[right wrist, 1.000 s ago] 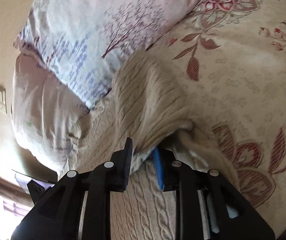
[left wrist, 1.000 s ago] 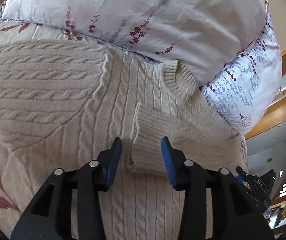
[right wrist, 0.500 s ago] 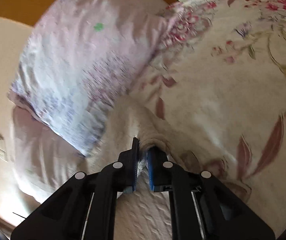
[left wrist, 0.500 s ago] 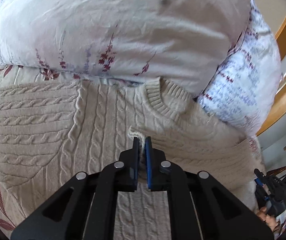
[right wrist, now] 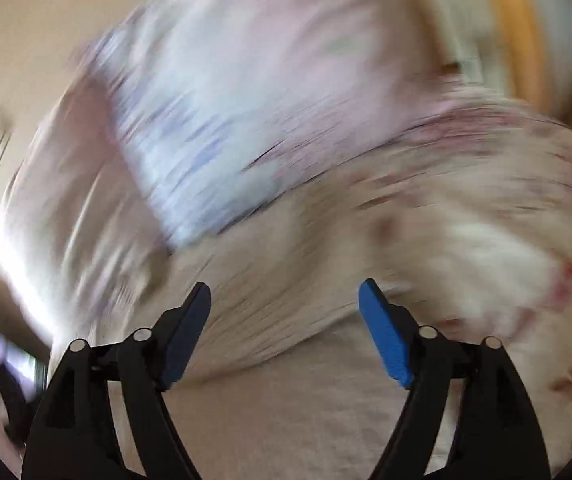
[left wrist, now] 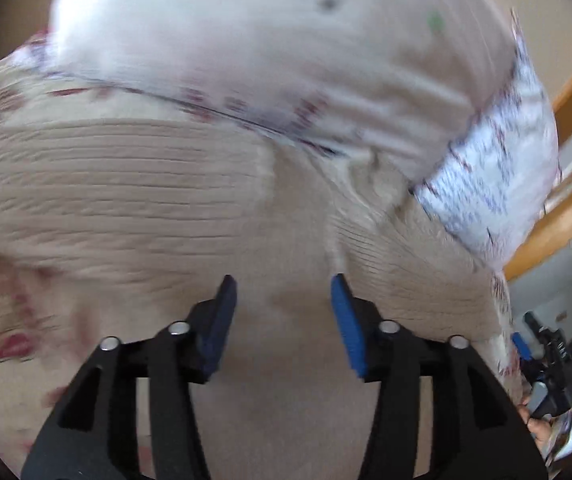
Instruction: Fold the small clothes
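We are holding the left gripper (left wrist: 281,292) over the cream knit sweater (left wrist: 125,192); its jaws have just been opening and are standing about half apart, with nothing pinched between the blue pads (left wrist: 346,320), only the knit lying below the gap; we are holding the right gripper (right wrist: 283,300) over the same sweater (right wrist: 306,300), and its jaws have just been opening too, now standing wide with nothing clamped; the sweater is lying spread across the floral bedspread (right wrist: 526,220), its upper edge running up against the pale floral pillows (left wrist: 286,60); both views are blurring, so we cannot tell how the folds are lying.
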Demonstrator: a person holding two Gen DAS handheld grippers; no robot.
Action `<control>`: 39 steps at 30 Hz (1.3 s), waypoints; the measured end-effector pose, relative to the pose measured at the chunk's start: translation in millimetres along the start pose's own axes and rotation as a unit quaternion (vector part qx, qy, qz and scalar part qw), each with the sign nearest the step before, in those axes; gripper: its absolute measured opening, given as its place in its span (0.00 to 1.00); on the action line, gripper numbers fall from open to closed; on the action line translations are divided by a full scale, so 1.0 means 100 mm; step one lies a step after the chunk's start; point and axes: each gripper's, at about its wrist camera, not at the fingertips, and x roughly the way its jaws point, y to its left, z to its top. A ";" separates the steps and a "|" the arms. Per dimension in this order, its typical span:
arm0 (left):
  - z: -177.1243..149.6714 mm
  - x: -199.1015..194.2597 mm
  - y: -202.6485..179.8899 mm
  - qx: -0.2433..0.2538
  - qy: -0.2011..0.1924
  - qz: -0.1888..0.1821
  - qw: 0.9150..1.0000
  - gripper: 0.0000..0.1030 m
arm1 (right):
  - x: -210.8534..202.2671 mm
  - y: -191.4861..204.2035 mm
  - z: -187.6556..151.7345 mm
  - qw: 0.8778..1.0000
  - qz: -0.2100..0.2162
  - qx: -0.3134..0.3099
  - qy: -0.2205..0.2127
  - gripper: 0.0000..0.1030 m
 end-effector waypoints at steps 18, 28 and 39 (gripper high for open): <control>0.13 -0.68 1.92 -0.322 -0.116 -0.009 0.939 0.43 | 0.45 0.23 -0.29 0.990 0.052 -0.034 0.124 0.82; 0.14 -0.62 2.16 -0.363 -0.136 -0.007 0.922 0.09 | 0.42 0.22 -0.30 0.989 0.072 -0.032 0.128 0.82; 0.43 -0.86 1.06 -0.226 -0.183 -0.081 0.953 0.06 | 0.27 0.24 -0.25 0.990 0.083 -0.042 0.102 0.82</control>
